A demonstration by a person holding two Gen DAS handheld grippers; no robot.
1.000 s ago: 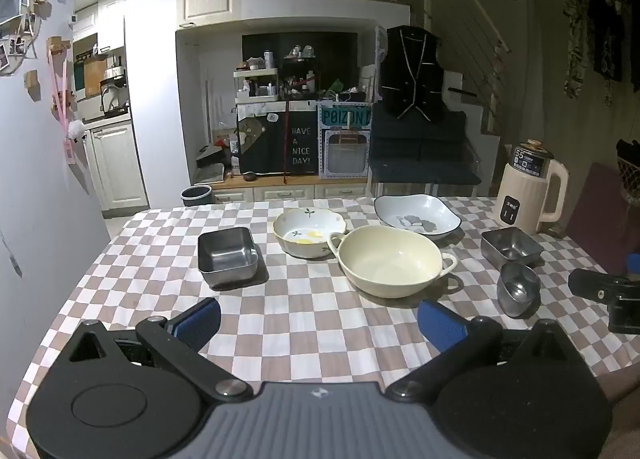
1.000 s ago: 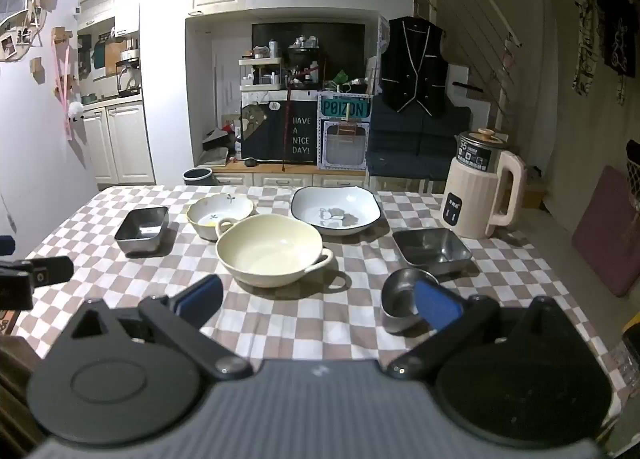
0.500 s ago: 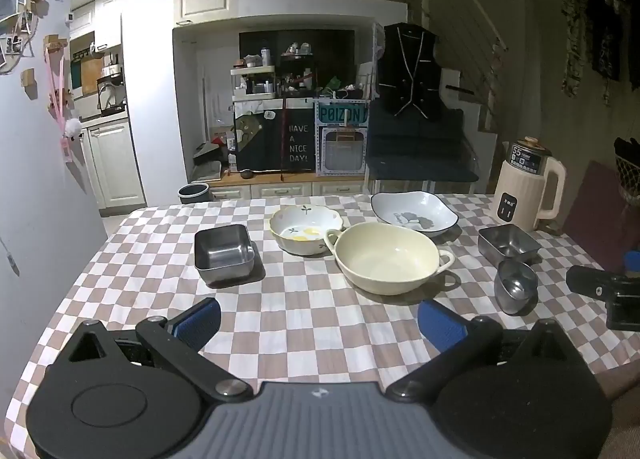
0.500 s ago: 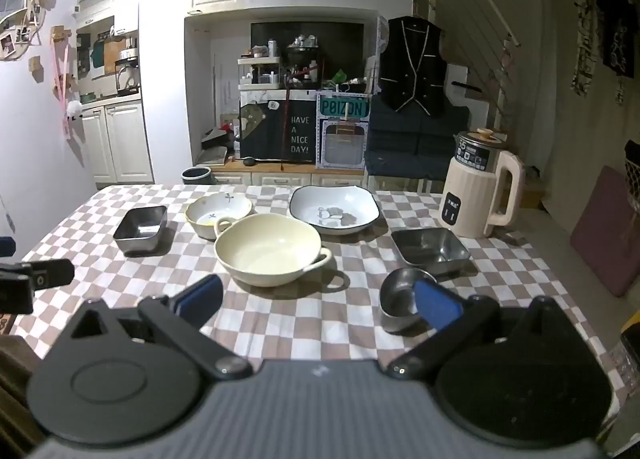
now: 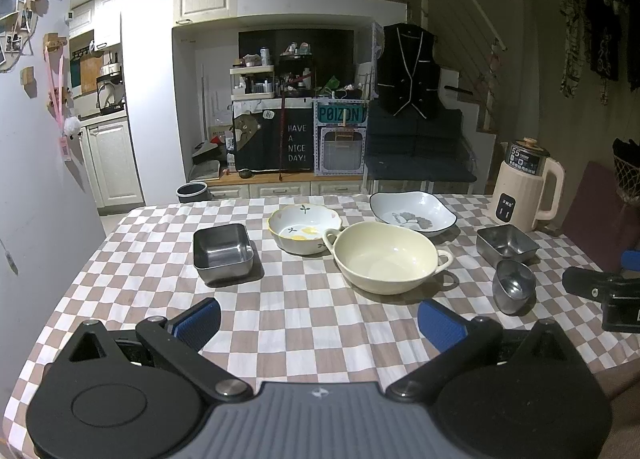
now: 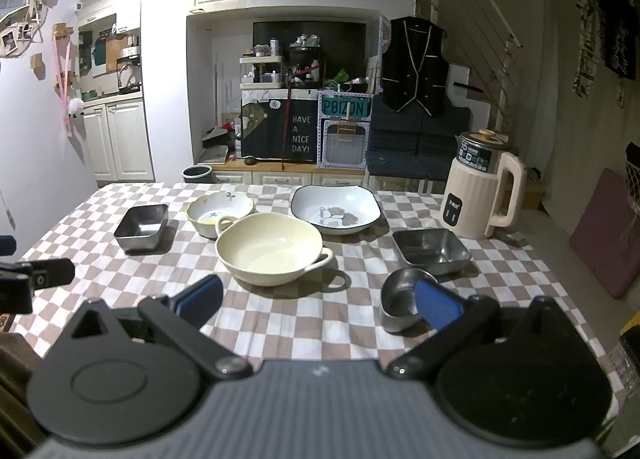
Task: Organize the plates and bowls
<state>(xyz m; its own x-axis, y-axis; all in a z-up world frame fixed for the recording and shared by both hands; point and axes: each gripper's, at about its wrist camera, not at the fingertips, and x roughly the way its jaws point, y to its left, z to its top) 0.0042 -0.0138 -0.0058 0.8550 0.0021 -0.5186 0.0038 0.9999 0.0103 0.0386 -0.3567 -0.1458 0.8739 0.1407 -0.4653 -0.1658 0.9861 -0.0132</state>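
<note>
Jaws spread, left gripper [image 5: 319, 318] faces cream bowl [image 5: 385, 256] ahead.

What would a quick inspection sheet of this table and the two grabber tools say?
Surface: checkered tablecloth, flat.
Job's things: cream two-handled bowl, floral bowl, white plate, two square steel dishes, small steel cup; none stacked.
Clutter: cream kettle at the far right.
Grippers: left gripper and right gripper both open, holding nothing.
Cables: nothing seen.
Surroundings: kitchen cabinets, cluttered shelf, staircase.
</note>
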